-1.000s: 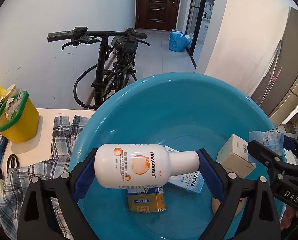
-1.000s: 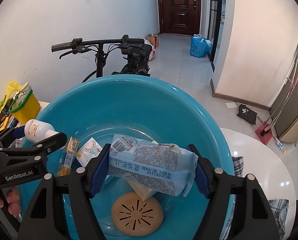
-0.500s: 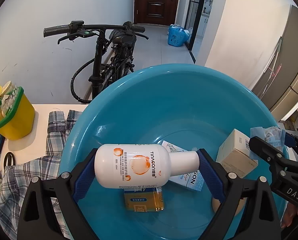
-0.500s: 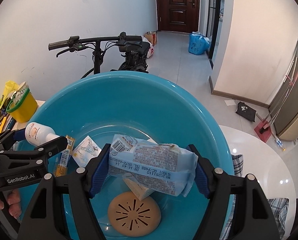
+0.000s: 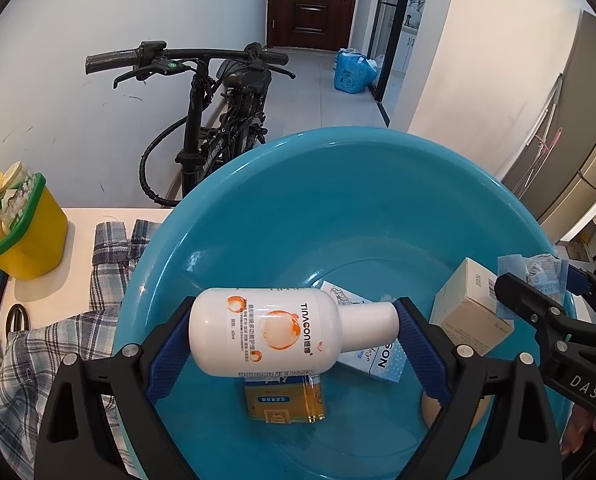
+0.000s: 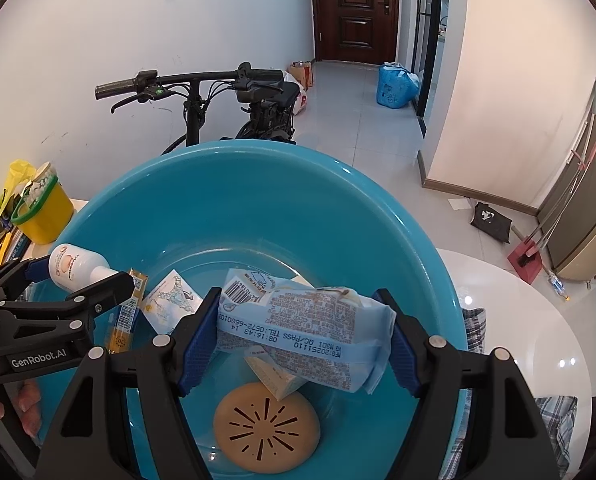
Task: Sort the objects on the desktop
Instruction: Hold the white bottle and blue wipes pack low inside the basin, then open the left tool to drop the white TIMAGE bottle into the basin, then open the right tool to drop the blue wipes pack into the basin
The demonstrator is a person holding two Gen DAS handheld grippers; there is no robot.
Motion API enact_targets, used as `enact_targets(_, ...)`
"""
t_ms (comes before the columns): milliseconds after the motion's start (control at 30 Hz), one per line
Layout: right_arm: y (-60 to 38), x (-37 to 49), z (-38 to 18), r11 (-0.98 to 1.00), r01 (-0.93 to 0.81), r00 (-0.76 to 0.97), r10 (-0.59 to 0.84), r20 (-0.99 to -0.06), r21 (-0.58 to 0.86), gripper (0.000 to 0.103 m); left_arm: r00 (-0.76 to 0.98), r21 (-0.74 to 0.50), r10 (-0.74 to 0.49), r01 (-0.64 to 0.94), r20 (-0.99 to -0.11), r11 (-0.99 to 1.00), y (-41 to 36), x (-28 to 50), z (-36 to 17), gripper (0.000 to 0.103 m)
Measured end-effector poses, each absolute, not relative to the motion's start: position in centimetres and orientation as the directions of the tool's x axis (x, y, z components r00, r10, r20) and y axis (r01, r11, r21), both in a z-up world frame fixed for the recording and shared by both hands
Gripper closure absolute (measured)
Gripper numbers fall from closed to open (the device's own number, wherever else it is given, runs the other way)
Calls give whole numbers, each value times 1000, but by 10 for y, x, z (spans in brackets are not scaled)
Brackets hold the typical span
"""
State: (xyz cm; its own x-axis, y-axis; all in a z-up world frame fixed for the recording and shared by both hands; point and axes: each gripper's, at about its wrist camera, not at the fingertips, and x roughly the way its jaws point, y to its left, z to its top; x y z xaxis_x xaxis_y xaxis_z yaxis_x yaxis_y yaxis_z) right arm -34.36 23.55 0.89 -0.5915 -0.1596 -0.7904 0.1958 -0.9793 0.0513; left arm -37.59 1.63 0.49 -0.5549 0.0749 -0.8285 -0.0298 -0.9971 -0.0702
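Note:
My left gripper (image 5: 294, 340) is shut end to end on a white bottle (image 5: 270, 330) with orange print, held lying sideways above the big blue basin (image 5: 337, 184). Over the same basin (image 6: 258, 200), my right gripper (image 6: 303, 340) is shut on a pale blue wipes packet (image 6: 301, 332). Inside the basin lie an orange sachet (image 5: 284, 400), a blue-and-white box (image 5: 373, 360), a cream carton (image 5: 465, 308) and a tan slotted disc (image 6: 266, 426). The right wrist view also shows the left gripper (image 6: 68, 282) with the bottle (image 6: 72, 266) at the left.
A yellow bucket with a green rim (image 5: 22, 232) stands on the white table at the left, next to a plaid cloth (image 5: 110, 248). A black bicycle (image 5: 214, 120) leans by the wall behind. The round white tabletop (image 6: 529, 320) extends to the right.
The basin and background have slid slightly down in both views, then back. Both grips are unchanged.

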Motion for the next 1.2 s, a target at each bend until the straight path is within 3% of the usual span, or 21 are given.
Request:
enact_targets(167,237,-344,10,-979,195,-594,-160,-788,51,30,-584,-62,63,-22,-810,-998,15,-374,11,0)
enact_targets(933,233,-343,11,-978,202,-593,-162,-789,48,30,-594,-56,59,-23,-802,-998,14,-371,18,0)
enact_targets(1033,232,-342,12,-980,193,-598,-147,-788,37,19,-595,-57,59,-22,-801,-998,14,-371,18,0)
enact_targets(1200,233,-341,14,-982,187,-606,-141,-783,32,16,-598,-56,58,-22,-799,-998,15,-370,20,0)
